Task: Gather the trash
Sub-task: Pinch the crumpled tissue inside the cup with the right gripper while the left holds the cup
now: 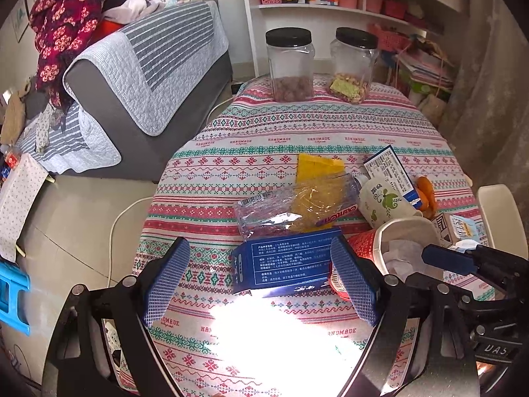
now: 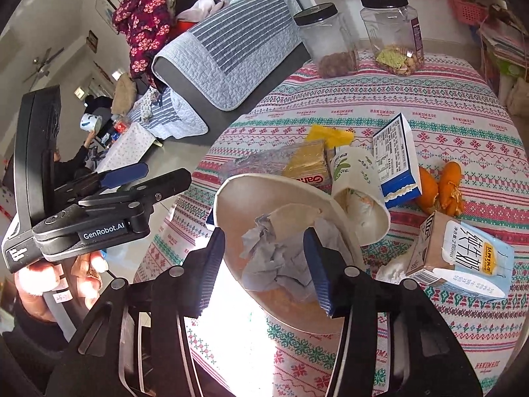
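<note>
1. We are holding the left gripper [image 1: 261,281] wide open, low over the tablecloth [image 1: 264,125]. It is gripping nothing.
2. A blue box [image 1: 284,264] is lying between its two fingers, and the right pad [image 1: 355,284] is sitting just beside the box end.
3. We are closing the right gripper [image 2: 264,264] on the wall of the big cup [image 2: 287,231]: one finger is going inside the cup, the other is staying outside.
4. The cup is standing tilted on the table, with crumpled tissue [image 2: 281,258] inside it.
5. Other trash is lying near the cup: a plastic wrapper [image 1: 297,205], a small cup [image 2: 360,192] on its side, a white-blue box [image 2: 396,155], orange peel [image 2: 443,188] and a milk carton [image 2: 463,254].
6. Two jars [image 1: 291,63] are standing at the far table edge, well apart from the trash.
</note>
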